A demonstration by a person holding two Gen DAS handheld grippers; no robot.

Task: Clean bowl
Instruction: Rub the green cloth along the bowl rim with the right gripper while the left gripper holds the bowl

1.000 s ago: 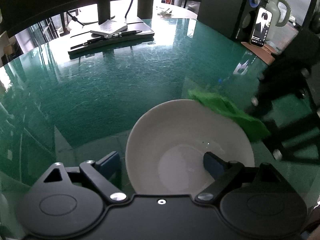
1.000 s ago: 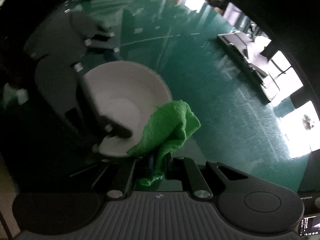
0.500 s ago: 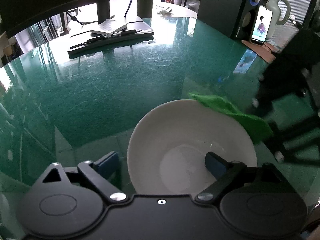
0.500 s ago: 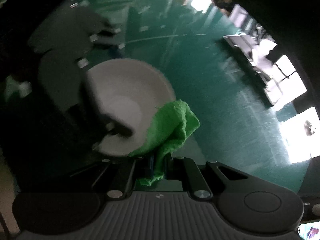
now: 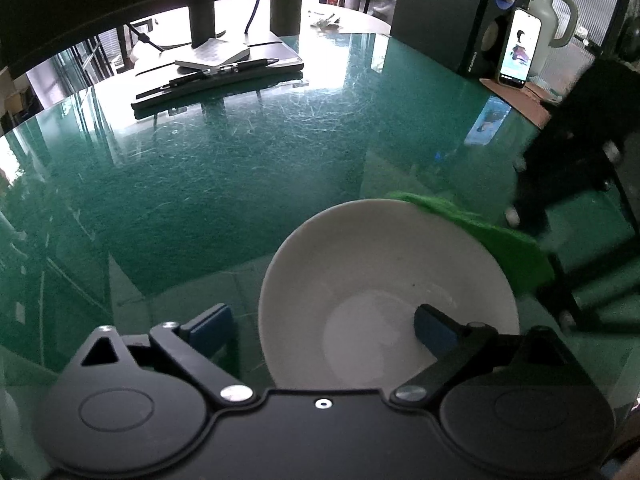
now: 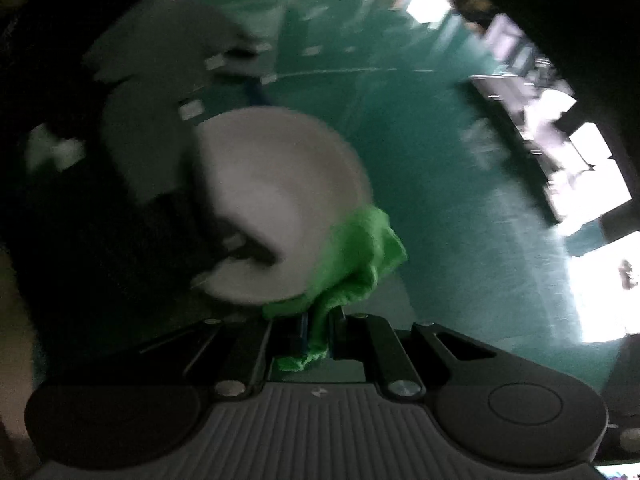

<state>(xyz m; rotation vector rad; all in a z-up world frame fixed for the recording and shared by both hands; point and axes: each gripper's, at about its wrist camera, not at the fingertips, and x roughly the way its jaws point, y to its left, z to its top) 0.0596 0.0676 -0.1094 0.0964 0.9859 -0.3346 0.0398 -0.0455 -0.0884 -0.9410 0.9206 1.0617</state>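
Observation:
A white bowl (image 5: 380, 264) stands empty on the green glass table (image 5: 240, 180). My left gripper (image 5: 320, 320) straddles the bowl's near wall, one blue finger outside the rim and one inside. Its jaws are opening and a gap shows between the outer pad and the wall. A green cloth (image 5: 492, 248) lies against the bowl's far right rim. In the blurred right wrist view, my right gripper (image 6: 318, 320) is shut on that cloth (image 6: 356, 256), which hangs beside the bowl (image 6: 272, 200). The right gripper's dark frame (image 5: 560, 184) looms behind the cloth.
A dark pad with a notebook and pens (image 5: 216, 68) lies at the back of the table. A black speaker (image 5: 452, 12), an upright phone (image 5: 518, 48) and a pale kettle (image 5: 556, 12) stand at the back right.
The left fingers have spread a little wider around the bowl's wall. The right gripper has rolled and shifted slightly with the cloth, and its view is now blurred.

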